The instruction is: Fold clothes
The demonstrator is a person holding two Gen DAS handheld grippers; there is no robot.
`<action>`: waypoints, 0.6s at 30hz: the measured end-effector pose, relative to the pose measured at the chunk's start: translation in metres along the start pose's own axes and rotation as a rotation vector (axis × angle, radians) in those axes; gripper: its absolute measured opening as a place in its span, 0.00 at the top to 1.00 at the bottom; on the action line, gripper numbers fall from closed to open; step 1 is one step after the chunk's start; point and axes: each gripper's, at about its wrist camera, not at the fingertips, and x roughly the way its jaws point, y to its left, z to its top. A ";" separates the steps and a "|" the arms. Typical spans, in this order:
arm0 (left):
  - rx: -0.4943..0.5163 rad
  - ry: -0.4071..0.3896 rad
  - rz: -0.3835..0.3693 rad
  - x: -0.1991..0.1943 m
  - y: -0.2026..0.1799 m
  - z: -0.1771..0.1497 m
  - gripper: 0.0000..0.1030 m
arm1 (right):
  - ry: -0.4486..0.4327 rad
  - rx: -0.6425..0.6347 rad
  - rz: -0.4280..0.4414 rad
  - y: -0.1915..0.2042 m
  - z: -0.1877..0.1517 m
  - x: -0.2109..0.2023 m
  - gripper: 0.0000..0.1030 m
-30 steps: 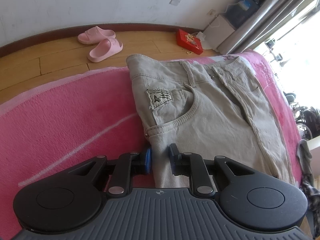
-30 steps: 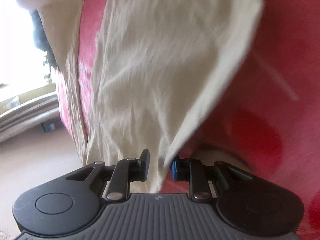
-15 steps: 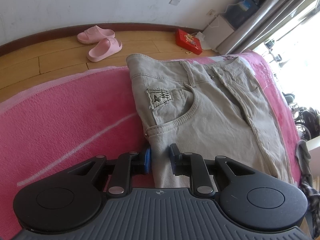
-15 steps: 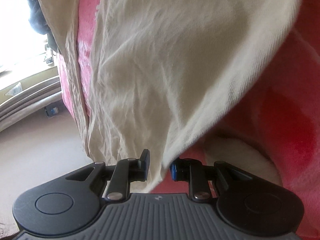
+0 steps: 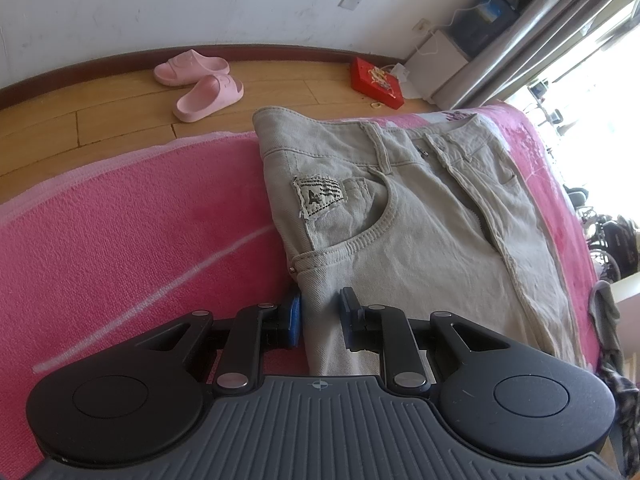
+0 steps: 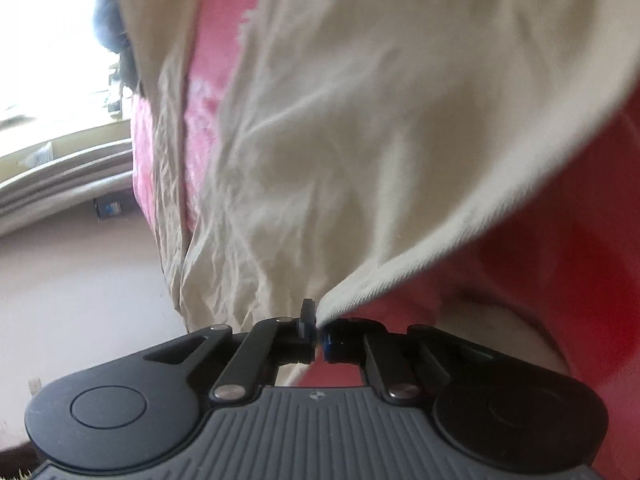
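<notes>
Your beige cotton trousers (image 5: 400, 220) lie on the fuzzy pink blanket (image 5: 120, 240). Only your left view shows pink rubber slippers (image 5: 200, 84) at eleven o'clock. Your left gripper (image 5: 320, 316) pinches the trousers' side edge. Your right gripper (image 6: 318, 328) has just snapped closed on the trousers' hem.

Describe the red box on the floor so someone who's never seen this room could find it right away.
Start at the grey curtain by the bright window and drop to the wooden floor along the wall. The red box lies flat there, beside a white cabinet. It is the only red thing on the floor; the pink slippers sit far off to its left.
</notes>
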 end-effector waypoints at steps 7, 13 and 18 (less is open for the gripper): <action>0.004 -0.006 -0.001 0.000 0.000 -0.001 0.81 | -0.002 -0.010 -0.003 0.001 0.000 -0.001 0.96; 0.007 -0.012 0.001 -0.001 -0.001 -0.002 0.81 | -0.004 -0.003 0.000 0.000 0.000 0.001 0.96; 0.005 -0.016 0.001 -0.002 -0.001 -0.002 0.82 | -0.006 -0.001 0.004 0.003 0.000 0.006 0.96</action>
